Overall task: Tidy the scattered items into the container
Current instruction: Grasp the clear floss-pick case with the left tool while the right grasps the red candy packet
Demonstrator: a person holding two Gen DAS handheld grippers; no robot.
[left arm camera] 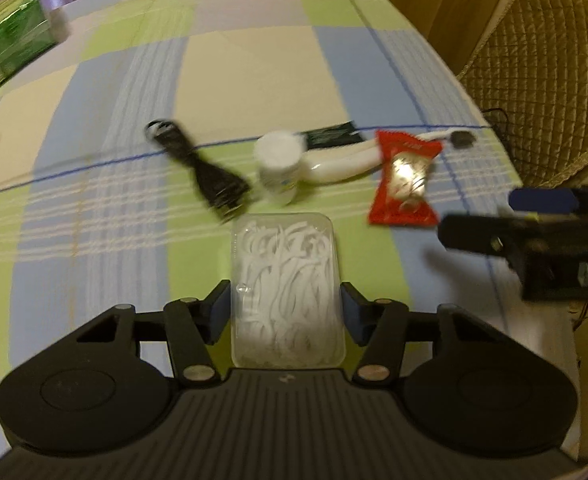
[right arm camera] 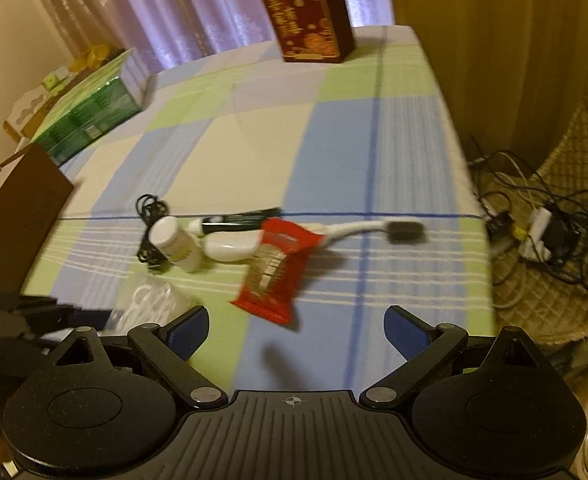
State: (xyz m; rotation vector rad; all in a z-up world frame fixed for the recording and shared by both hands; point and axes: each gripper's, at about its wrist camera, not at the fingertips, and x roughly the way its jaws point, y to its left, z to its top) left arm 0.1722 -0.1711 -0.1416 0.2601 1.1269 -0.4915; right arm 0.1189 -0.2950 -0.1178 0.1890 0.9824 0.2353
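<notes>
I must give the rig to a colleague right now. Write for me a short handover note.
Left tool: fingers on both sides of the clear box of floss picks; grip unclear.
Right tool: open, empty, above the cloth near the red snack packet.
Loose on the table: black cable, white bottle, toothbrush, dark sachet.
Done: nothing visibly stowed. Left: all items.

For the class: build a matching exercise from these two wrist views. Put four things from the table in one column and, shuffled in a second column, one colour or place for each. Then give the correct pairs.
Column 1
1. snack packet
2. pill bottle
3. clear box of floss picks
4. gift box

Column 2
A. between the left gripper's fingers
B. far end of the table
C. red wrapper
D. white, lying on its side

Pairs: 1-C, 2-D, 3-A, 4-B
</notes>
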